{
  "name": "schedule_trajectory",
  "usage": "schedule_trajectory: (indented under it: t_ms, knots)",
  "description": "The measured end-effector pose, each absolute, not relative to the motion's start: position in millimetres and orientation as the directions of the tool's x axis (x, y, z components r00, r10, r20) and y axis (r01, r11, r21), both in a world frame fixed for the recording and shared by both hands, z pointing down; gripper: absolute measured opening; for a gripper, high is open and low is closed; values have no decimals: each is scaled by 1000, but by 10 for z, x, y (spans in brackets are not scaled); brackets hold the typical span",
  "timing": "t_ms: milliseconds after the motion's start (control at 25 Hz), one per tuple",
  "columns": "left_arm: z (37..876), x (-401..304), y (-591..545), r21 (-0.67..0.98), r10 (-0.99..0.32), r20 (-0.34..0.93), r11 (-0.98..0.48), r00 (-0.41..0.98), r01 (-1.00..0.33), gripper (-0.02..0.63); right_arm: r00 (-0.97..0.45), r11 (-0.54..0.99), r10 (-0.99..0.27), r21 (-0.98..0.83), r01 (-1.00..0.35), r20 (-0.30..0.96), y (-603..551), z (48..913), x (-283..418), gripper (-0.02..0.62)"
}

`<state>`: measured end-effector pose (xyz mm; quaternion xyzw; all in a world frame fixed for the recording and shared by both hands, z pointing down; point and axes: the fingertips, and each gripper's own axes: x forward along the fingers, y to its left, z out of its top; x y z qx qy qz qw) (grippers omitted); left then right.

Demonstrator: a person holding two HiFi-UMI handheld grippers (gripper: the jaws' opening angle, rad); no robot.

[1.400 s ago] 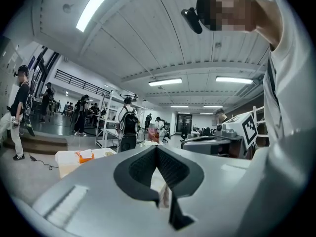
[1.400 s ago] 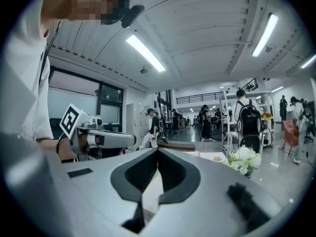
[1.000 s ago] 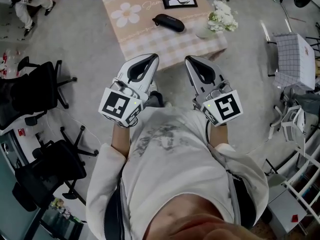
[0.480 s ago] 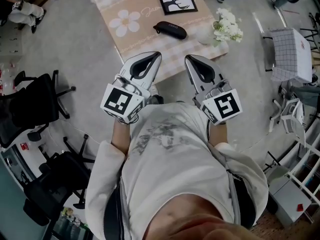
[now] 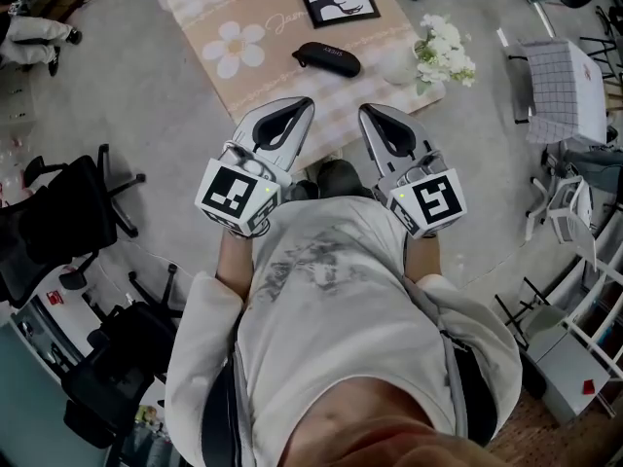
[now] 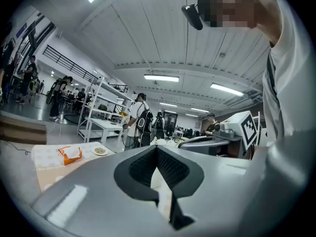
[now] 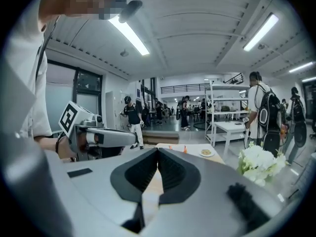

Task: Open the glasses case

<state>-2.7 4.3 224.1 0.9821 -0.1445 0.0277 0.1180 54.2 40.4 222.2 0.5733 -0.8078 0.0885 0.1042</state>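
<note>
L tool (image 5: 300, 108) & R tool (image 5: 368, 115): both closed, empty, side by side over near edge of table (image 5: 243, 86). Glasses case (image 5: 326, 58) shut, lying mid-table, well beyond tools, flowers (image 5: 443, 52) to its right.

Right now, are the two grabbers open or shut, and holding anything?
Left gripper: shut, holding nothing.
Right gripper: shut, holding nothing.

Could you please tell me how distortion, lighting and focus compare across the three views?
Head view: even light, the glasses case sharp, straight lines bowed towards the edges. Left gripper view: strong fisheye, black corners, ceiling lights blown out. Right gripper view: same fisheye, a glaring light strip, flowers slightly soft.
</note>
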Motion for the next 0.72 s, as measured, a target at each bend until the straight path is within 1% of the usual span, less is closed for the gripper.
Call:
schedule_trajectory:
  t_ms: [720]
  knots:
    - [2781, 472, -373, 239, -336, 194, -895, 922, -377, 8, -337, 324, -865, -98, -941, 372, -23, 3022, 1070, 15]
